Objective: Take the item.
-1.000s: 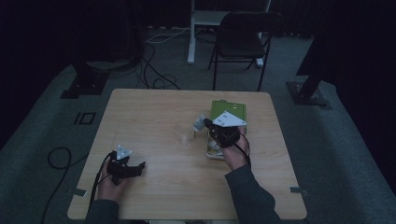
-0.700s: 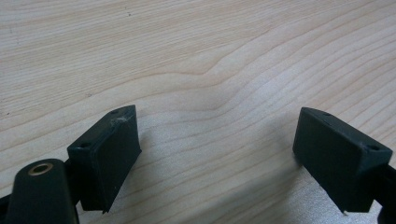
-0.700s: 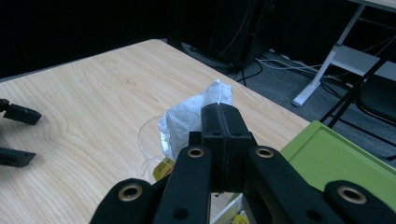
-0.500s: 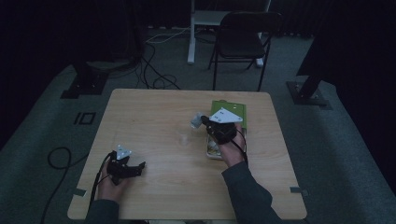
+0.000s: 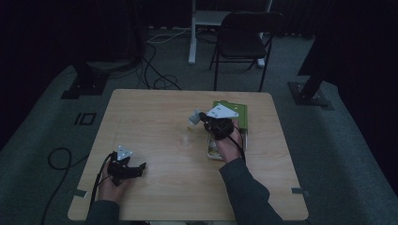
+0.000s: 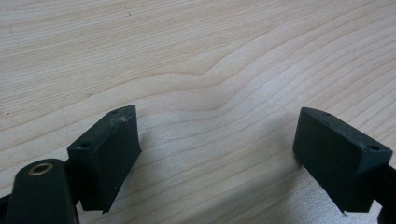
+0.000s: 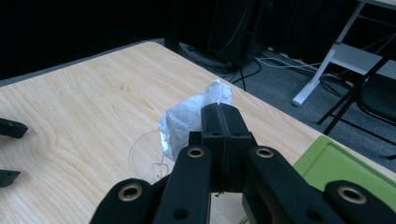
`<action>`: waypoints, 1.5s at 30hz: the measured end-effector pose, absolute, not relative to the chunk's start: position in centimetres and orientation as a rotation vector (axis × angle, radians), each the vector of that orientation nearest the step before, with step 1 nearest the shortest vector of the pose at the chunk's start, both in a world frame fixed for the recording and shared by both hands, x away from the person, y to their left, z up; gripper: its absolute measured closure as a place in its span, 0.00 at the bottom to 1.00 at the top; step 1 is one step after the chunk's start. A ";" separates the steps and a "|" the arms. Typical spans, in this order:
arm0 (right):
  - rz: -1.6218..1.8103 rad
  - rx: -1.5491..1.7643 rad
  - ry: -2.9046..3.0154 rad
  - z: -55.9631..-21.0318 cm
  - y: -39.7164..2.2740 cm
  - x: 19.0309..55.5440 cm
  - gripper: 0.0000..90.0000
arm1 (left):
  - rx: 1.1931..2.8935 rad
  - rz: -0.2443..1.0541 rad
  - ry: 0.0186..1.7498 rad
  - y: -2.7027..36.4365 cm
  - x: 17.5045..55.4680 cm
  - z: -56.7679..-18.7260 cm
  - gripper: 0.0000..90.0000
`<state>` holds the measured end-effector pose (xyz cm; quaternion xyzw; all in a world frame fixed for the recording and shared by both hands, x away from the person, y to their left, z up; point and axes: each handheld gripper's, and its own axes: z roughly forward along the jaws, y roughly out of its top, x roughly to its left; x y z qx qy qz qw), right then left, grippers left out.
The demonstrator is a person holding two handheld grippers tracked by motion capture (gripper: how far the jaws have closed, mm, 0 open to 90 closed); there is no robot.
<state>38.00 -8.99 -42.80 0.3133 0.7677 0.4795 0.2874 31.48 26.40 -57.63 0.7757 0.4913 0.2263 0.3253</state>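
Between the wide-set jaws of the left gripper (image 6: 217,158) lies bare table (image 5: 155,117); nothing blocks passage ahead. The right gripper (image 7: 223,123) has a white packet (image 7: 189,116) directly ahead and a green tray (image 7: 341,163) beside it.

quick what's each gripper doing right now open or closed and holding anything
Left gripper: jaws open, nothing between them, low over the bare table.
Right gripper: jaws closed on a small white packet, held above the table.

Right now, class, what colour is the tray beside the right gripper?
Light green; the tray shows best in the right gripper view, beside the right gripper.
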 end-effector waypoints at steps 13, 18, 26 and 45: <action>1.255 0.856 2.069 -43.6 -7.7 39.3 1.00 | 2.034 0.593 1.288 26.4 31.5 -57.6 0.17; 1.242 0.864 2.077 -43.9 -7.4 39.7 1.00 | 2.034 0.593 1.288 26.4 31.5 -57.6 0.17; 1.172 0.848 2.105 -44.9 -6.5 40.4 1.00 | 2.035 0.593 1.288 26.4 31.5 -57.6 0.17; 1.201 0.826 2.125 -44.9 -5.8 40.0 0.74 | 2.035 0.593 1.287 26.4 31.5 -57.6 0.17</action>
